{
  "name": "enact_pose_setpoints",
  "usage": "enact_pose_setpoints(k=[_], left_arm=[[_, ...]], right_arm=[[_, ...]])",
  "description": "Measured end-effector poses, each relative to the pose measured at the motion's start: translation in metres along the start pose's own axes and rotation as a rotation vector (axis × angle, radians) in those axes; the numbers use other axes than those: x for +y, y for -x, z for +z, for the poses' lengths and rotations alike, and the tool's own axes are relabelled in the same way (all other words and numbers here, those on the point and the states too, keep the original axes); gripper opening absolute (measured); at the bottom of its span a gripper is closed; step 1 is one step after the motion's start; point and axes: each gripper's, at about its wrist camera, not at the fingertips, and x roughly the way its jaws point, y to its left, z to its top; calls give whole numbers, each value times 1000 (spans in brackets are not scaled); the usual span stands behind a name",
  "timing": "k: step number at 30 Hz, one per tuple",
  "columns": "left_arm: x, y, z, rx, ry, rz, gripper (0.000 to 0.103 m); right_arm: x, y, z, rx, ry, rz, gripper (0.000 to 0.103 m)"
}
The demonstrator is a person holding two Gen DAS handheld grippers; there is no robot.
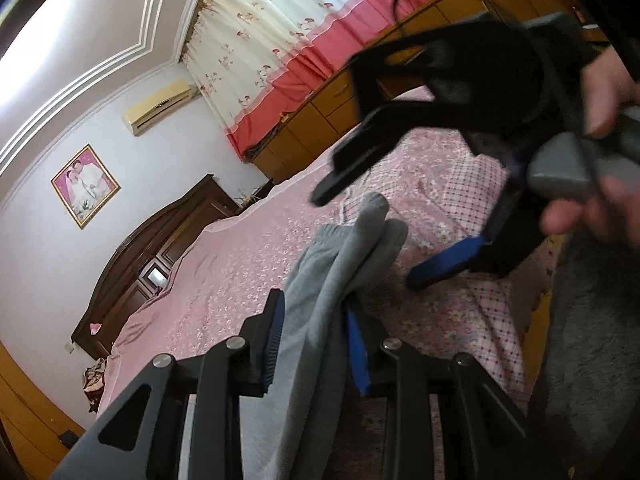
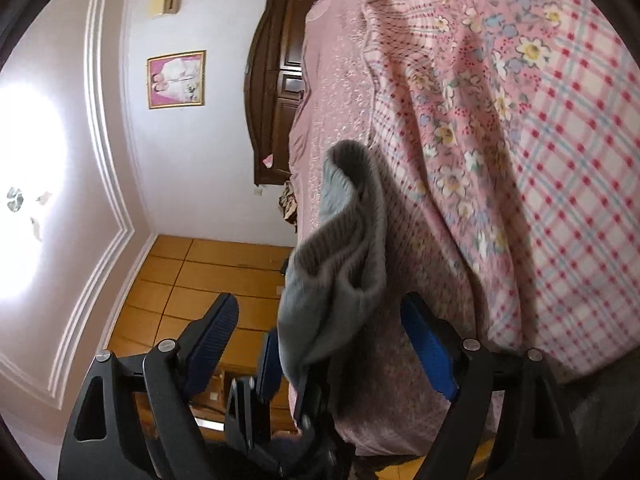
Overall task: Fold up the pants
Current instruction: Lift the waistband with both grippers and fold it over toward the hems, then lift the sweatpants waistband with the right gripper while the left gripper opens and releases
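Left claw (image 1: 312,344) was pinching a bunch of the grey sweatpants (image 1: 320,292), ribbed hem poking up past the fingertips. Right claw (image 1: 380,208) sat just beside it, spread wide, gripping nothing; in its own view the left claw's pads (image 2: 269,356) showed clamped on the cloth between my open fingers (image 2: 428,344). Pants were held up in the air near the foot edge of the bed (image 2: 520,160), over the floral plaid bedspread, not lying on it. My read: pickup/regrasp step, no fold made yet. Next move calls for the right claw to close on a second point of the hem or waistband, then spread the garment flat on the bed.
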Motion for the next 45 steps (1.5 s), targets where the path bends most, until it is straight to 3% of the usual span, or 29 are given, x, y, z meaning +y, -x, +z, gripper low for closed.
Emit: enact_pose_setpoints(k=[5,7,10,11,14,19,24,27,30,37,45], left_arm=[[-2,5,1,-11,17,-21,32],[-2,6,2,-10,27,-26,32],[-2,7,0,-4,54,-43,32],[-2,8,0,-4,54,-43,32],[-1,10,-1,-1,58,-66,32],[7,22,-1,19,113,-169,35],[33,41,-7,30,168,-208,44],[54,51,-17,59,188,-229,53],[76,62,-35,106,204,-235,56],[134,81,-100,254,231,-157,56],[223,103,-179,396,464,-35,57]], right_arm=[[-6,-3,9,-2,-46,15,84],[-10,-4,12,-3,-69,21,80],[-11,-5,14,5,-67,-21,52],[-12,-5,14,5,-63,-37,32],[-16,-3,14,-13,-83,-47,23],[-18,-1,13,-19,-66,-97,20],[-13,0,10,-16,-22,-166,20],[-2,0,12,-15,20,-211,20],[13,-2,12,-13,73,-257,20],[54,-14,13,24,240,-416,19],[102,-40,5,18,392,-567,19]])
